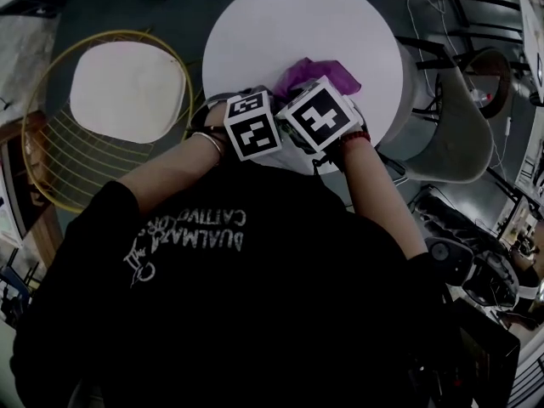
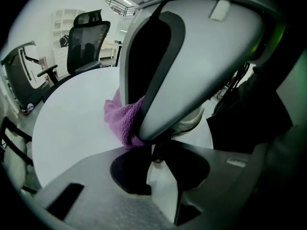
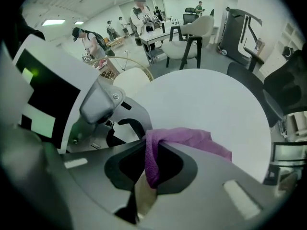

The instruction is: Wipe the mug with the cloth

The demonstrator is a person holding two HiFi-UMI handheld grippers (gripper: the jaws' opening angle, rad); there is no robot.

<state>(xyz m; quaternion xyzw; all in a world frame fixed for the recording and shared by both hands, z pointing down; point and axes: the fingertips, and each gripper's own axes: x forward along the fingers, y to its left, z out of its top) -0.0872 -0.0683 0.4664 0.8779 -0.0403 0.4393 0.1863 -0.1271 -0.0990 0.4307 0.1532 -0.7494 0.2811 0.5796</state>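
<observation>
In the head view both grippers are close together over the near edge of the round white table (image 1: 255, 24). My right gripper (image 3: 151, 164) (image 1: 320, 116) is shut on the purple cloth (image 3: 187, 140) (image 1: 319, 75), which drapes forward over its jaw. The pale mug (image 2: 190, 120) is mostly hidden behind the right gripper's body; a cream part of it shows under the cloth (image 3: 143, 195). My left gripper (image 2: 154, 153) (image 1: 252, 126) has its jaws nearly together, pinching a thin pale edge of the mug. The cloth (image 2: 123, 121) lies against the mug's left side.
A yellow wire chair (image 1: 127, 92) with a white seat stands left of the table and a grey shell chair (image 1: 463, 134) at its right. Black office chairs (image 2: 86, 42) and several people (image 3: 91, 42) are further off in the room.
</observation>
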